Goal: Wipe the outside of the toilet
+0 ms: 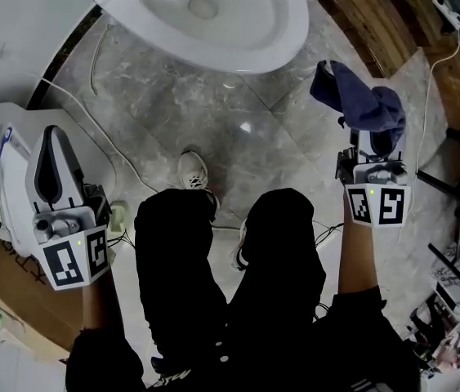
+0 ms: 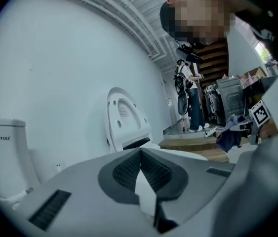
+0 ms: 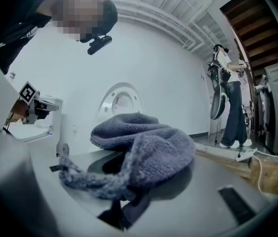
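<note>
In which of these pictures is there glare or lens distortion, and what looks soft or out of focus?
Head view: even light, with one small glare spot on the marble floor; the toilet is bright. Left gripper view: strong fisheye, dark corners, curved wall; the left gripper, near the lens, looks soft. Right gripper view: same distortion; the cloth is fairly sharp.

A small line of dark letters is printed on the front of the toilet tank (image 2: 3, 147) in the left gripper view. It seems to read "ESKA", but it is too small to be sure. Square black-and-white coded markers, without letters, are carried by the cube (image 1: 74, 261) of the left gripper (image 1: 50, 137) and by the cube (image 1: 379, 206) of the right gripper (image 1: 374, 141). Some dark print is seen on the cardboard box (image 1: 1, 288), but it cannot be read.
</note>
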